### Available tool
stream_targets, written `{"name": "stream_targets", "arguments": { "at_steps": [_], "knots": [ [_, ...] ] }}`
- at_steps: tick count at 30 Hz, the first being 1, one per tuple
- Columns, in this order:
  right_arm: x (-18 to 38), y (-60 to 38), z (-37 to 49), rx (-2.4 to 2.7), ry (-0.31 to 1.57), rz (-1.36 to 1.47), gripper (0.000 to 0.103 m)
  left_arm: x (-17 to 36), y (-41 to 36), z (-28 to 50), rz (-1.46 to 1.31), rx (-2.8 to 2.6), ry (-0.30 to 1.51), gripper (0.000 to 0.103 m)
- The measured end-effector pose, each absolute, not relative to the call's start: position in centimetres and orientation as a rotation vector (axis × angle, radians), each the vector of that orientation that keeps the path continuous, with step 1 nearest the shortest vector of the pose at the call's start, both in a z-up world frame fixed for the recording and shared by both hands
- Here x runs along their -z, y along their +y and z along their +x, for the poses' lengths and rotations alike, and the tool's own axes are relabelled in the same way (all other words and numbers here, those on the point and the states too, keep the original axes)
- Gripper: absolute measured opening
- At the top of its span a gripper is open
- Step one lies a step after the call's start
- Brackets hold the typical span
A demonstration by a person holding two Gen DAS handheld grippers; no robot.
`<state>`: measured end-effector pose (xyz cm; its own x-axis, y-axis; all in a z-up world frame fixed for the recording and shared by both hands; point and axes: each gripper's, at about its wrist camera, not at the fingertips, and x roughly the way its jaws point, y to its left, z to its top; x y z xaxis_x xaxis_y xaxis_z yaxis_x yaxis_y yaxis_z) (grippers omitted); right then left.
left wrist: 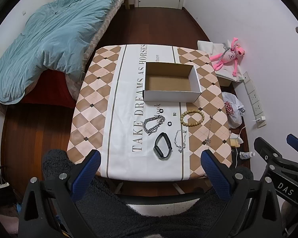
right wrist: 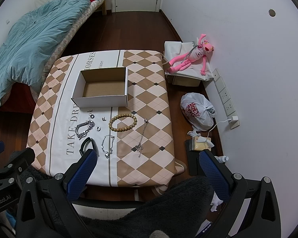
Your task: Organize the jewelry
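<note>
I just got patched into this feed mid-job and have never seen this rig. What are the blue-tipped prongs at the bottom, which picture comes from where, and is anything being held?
There is no robot arm: a person holds a two-finger gripper in each hand, with a fisheye camera on each looking along its fingers. One picture comes from the left gripper, the other from the right gripper. The blue prongs are their fingers. Both are open and hold nothing. On the table stands an open box with nothing inside. In front of it lie a bead bracelet, a chunky chain, a black band, a thin bracelet, a necklace and small rings.
</note>
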<state>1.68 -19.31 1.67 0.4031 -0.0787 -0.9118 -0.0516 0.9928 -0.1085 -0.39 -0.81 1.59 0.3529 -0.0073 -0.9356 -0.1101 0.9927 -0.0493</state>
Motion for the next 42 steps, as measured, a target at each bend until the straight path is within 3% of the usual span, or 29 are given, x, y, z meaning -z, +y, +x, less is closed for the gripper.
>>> {"name": "stream_targets", "arguments": {
  "at_steps": [18,33,42],
  "knots": [
    [-1.6,-21.0,3.1,0.045,1.15,-0.099,0.103,-0.3,-1.0,1.0,-0.091,-0.092,1.203,0.103],
    [15.0,-23.3,6.2,0.118,1.348,0.005,0.101,13.8,-1.4,4.5,0.121,-0.181,1.375,0.103],
    [20.4,-23.8,6.2,0.136,1.427,0.027,0.1,18.8,-4.1,5.7,0.127,-0.126,1.472,0.103]
  ]
}}
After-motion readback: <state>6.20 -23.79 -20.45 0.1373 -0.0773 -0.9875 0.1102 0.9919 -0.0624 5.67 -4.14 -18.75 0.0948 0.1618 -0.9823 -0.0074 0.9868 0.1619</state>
